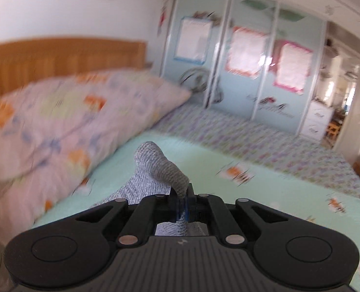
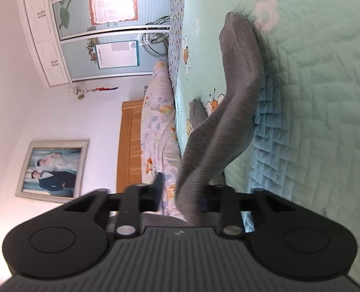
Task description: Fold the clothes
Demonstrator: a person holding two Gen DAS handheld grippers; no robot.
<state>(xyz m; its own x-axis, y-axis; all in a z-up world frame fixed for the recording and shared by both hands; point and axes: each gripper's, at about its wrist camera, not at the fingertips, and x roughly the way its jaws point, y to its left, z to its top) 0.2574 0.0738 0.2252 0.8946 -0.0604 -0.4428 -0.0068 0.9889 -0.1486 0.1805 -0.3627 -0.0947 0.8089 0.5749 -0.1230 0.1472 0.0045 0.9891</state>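
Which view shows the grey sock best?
The right wrist view: the grey sock stretches sharply from the right gripper across the green bedspread, most of its length visible. The left wrist view is blurred and shows only a bunched end pinched in the left gripper.

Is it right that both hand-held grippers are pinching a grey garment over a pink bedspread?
Not quite: the bedspread is mint green, as the right wrist view shows, not pink. The rest holds: the left hand-held gripper and the right hand-held gripper are each shut on the grey garment.
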